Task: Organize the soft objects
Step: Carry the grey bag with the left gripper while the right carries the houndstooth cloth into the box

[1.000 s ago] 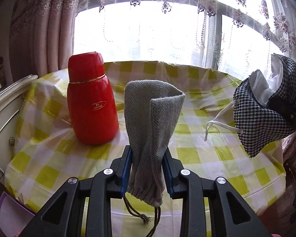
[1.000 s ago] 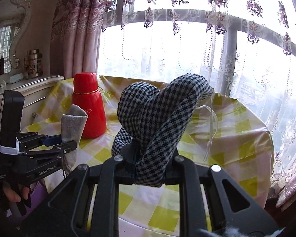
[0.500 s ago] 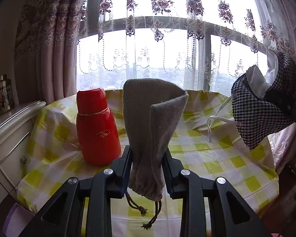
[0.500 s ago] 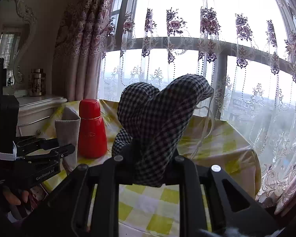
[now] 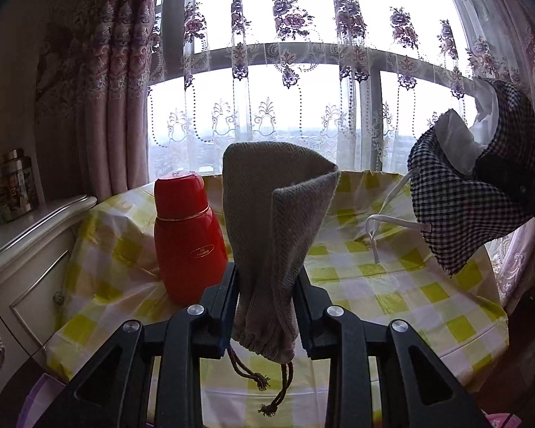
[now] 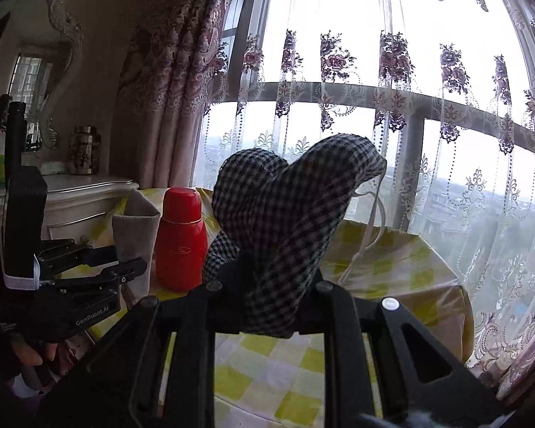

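Left wrist view: left gripper (image 5: 265, 306) pinching a grey drawstring pouch (image 5: 273, 235) dead center, held up over the checked tablecloth (image 5: 392, 285). Red flask (image 5: 187, 239) at 9 o'clock.

Right wrist view: right gripper (image 6: 267, 292) clamped on a black-and-white checked pouch (image 6: 285, 232), center. Flask at 9 o'clock.
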{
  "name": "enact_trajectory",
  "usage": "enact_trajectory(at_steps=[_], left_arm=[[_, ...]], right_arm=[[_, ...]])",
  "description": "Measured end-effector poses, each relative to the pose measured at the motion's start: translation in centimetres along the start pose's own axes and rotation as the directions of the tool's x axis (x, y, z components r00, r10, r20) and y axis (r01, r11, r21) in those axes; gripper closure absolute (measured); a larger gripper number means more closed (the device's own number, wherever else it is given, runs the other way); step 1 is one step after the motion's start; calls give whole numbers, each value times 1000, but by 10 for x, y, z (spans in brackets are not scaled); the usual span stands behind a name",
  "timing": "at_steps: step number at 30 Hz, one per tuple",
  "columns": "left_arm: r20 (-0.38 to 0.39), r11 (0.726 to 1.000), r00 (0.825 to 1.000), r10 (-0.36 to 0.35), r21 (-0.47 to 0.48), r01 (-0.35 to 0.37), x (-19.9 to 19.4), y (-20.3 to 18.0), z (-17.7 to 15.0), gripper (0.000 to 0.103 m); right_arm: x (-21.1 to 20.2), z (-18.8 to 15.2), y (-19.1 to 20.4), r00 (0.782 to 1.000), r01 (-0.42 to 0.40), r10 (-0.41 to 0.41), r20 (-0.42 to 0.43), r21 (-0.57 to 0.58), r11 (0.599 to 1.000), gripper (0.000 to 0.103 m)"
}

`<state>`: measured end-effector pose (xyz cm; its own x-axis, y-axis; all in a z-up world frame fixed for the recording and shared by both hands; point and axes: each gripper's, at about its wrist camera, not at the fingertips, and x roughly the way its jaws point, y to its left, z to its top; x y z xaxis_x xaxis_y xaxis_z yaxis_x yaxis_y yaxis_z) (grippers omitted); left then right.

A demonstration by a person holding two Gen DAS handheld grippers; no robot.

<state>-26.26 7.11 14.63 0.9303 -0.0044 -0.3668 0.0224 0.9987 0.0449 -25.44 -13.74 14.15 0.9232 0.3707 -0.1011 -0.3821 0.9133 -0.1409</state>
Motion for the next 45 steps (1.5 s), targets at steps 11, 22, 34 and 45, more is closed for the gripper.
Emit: enact_trajectory(at_steps=[11, 22, 34, 45], left_arm=[[-100, 993, 991, 86, -76, -94, -11, 59, -34, 72], [-194, 937, 946, 261, -184, -297, -44, 140, -76, 72], [-350, 845, 858, 375, -251, -471, -56, 213, -131, 72], [-551, 739, 696, 461, -195, -645, -49, 252, -180, 24]], right_arm=[[17, -5, 53, 962, -261, 258, -92, -21, 965, 82], [39, -8, 137, 805, -567, 542, -240, -44, 823, 81], [61, -45, 228, 535, -798, 699, -475, -13, 602, 81], [85, -86, 273, 439, -844, 670, -598, -19, 536, 37]])
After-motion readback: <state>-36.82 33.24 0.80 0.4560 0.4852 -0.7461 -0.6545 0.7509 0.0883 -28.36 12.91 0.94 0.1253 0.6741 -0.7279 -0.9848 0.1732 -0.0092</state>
